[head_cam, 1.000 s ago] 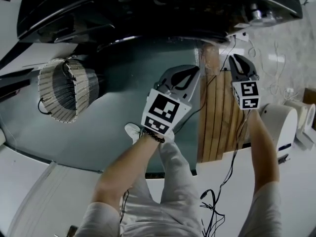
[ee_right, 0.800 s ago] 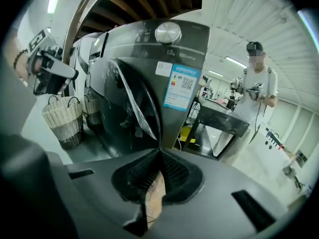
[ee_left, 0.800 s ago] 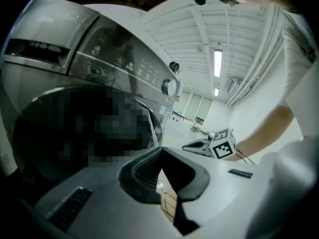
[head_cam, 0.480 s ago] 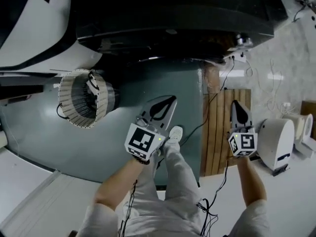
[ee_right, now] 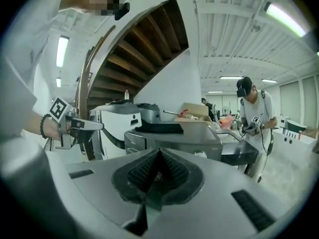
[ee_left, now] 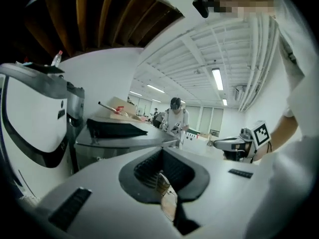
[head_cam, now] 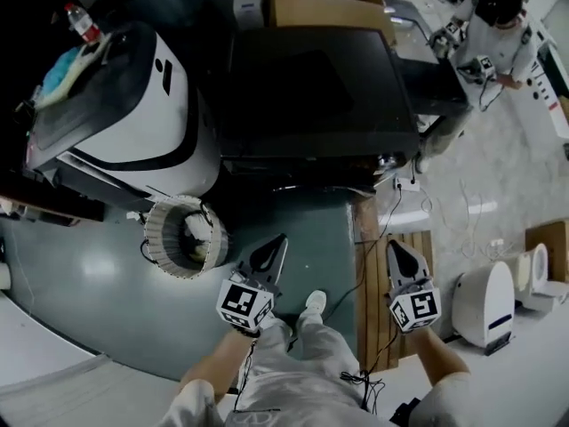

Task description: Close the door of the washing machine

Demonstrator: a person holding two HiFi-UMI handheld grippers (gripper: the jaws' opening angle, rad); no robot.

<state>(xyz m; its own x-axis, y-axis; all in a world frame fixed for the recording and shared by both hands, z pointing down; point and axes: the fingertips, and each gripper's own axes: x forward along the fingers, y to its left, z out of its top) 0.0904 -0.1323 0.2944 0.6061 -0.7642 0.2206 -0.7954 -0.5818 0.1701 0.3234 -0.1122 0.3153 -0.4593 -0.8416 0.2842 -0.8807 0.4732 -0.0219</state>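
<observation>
1. Left gripper (head_cam: 279, 242): I read the jaws as fully together in the left gripper view, with nothing between them. It is held level above the green floor (head_cam: 89, 310), pointing toward the washing machine (head_cam: 311, 87).
2. Right gripper (head_cam: 392, 244): jaws fully together and empty in the right gripper view. It is held over the wooden slat board (head_cam: 391, 278), well apart from the left gripper.
3. Washing machine: dark grey cabinet with a black top, directly ahead of both grippers; neither touches it. In the head view its front is hidden under the top, so I cannot tell the door's position.
4. Surroundings: a white appliance (head_cam: 133, 114) stands beside the machine on its left; a ribbed hose coil (head_cam: 182, 237) lies on the floor in front of that appliance.
</observation>
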